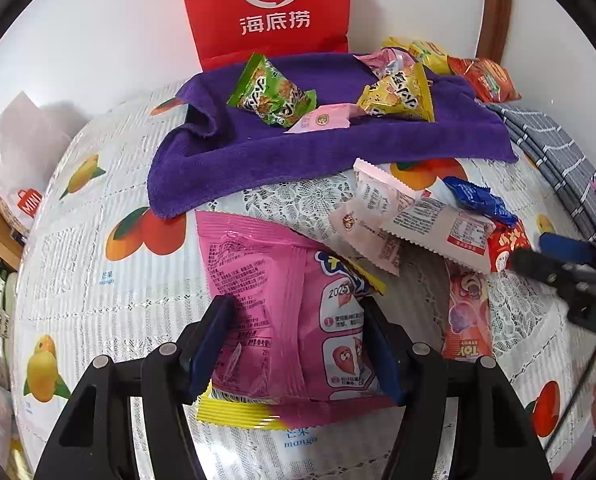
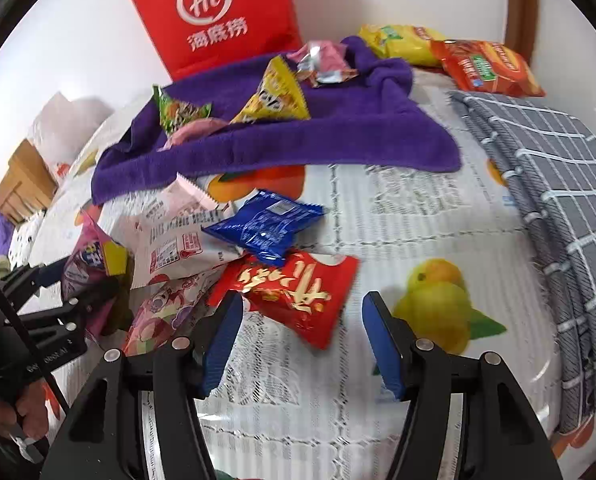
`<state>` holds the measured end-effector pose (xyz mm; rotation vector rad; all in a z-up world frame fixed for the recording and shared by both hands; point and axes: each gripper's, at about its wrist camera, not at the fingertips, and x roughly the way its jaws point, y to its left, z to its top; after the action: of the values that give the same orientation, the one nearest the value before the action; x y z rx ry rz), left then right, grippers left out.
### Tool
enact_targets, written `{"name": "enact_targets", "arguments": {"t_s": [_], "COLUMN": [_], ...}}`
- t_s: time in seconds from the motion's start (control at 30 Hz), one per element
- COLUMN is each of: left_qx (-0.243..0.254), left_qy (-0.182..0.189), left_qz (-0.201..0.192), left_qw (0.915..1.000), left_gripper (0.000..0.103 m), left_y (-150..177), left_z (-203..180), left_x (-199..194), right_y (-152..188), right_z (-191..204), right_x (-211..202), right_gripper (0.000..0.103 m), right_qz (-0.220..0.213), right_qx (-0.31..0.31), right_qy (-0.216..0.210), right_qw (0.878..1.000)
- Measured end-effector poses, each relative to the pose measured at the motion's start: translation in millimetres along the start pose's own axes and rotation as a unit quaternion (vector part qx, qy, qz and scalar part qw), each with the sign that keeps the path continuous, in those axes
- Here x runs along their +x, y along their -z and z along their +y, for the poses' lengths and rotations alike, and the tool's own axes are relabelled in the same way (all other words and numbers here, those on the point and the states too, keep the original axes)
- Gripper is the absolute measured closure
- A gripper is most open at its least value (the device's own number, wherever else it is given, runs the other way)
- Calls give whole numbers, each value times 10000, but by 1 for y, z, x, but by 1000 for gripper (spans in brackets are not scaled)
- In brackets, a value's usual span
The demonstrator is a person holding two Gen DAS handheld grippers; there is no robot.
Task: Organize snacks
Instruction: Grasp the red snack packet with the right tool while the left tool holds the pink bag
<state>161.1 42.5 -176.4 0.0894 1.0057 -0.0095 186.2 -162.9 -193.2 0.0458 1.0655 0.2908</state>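
A large pink snack bag [image 1: 282, 312] is being clamped between the blue fingers [image 1: 214, 344] of the left gripper [image 1: 298, 344], its yellow bottom edge lying on the fruit-patterned cloth of the desk [image 1: 98, 264]. The right gripper [image 2: 302, 340] is being held with its fingers [image 2: 381, 344] apart, nothing between them but the corner of a red packet [image 2: 298, 292], which is lying flat on the desk and is being touched by neither finger. A blue packet [image 2: 266, 228] is resting on the red packet's far edge, and pale pink packets [image 2: 178, 236] are being overlapped beside it. Farther back, a purple towel [image 1: 298, 148] is being used as a bed for a green packet [image 1: 274, 94], a yellow packet [image 1: 397, 94] and a small pink packet [image 1: 321, 118]. An orange bag [image 2: 485, 66] and a yellow bag [image 2: 397, 42] are lying beyond the towel, near a grey checked cloth [image 2: 545, 168]. A red paper bag [image 1: 270, 8] is being propped against the wall.
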Motion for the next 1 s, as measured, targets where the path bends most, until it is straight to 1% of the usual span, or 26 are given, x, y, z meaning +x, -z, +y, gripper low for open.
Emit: {"name": "enact_targets", "arguments": {"t_s": [0.1,0.27,0.5,0.53,0.57,0.6,0.67,0.77,0.87,1.0], "left_qx": [-68,-74,-159,-174,-168,-153,-117,-126,-207,-296], "left_qy": [59,67,159,180,194,197,183,189,241,374], "left_qz": [-12,-34,-64,-71,-78,-85,-102,-105,-85,-18], "left_qw": [10000,9999,9997,9997,9996,9997,9997,9997,9995,9989], "left_gripper": [38,35,33,33,34,34,35,36,38,41], "left_y": [0,2,4,4,4,4,5,6,8,11], "left_z": [3,2,6,7,7,7,5,6,9,14], "left_x": [1,2,3,3,3,3,2,1,-3,-8], "right_y": [1,-3,-16,-17,-17,-16,-14,-8,3,16], "right_z": [7,6,5,5,5,6,7,7,8,10], "right_x": [9,15,26,26,25,23,20,13,1,-22], "right_gripper": [38,30,27,30,40,44,59,63,64,64], "right_qz": [-10,-23,-112,-129,-164,-193,-210,-217,-222,-342], "right_qx": [-286,-422,-451,-442,-448,-482,-495,-434,-382,-262], "right_qy": [265,414,487,477,467,459,421,276,92,50], "right_qw": [9992,9982,9977,9978,9978,9976,9977,9984,9990,9991]}}
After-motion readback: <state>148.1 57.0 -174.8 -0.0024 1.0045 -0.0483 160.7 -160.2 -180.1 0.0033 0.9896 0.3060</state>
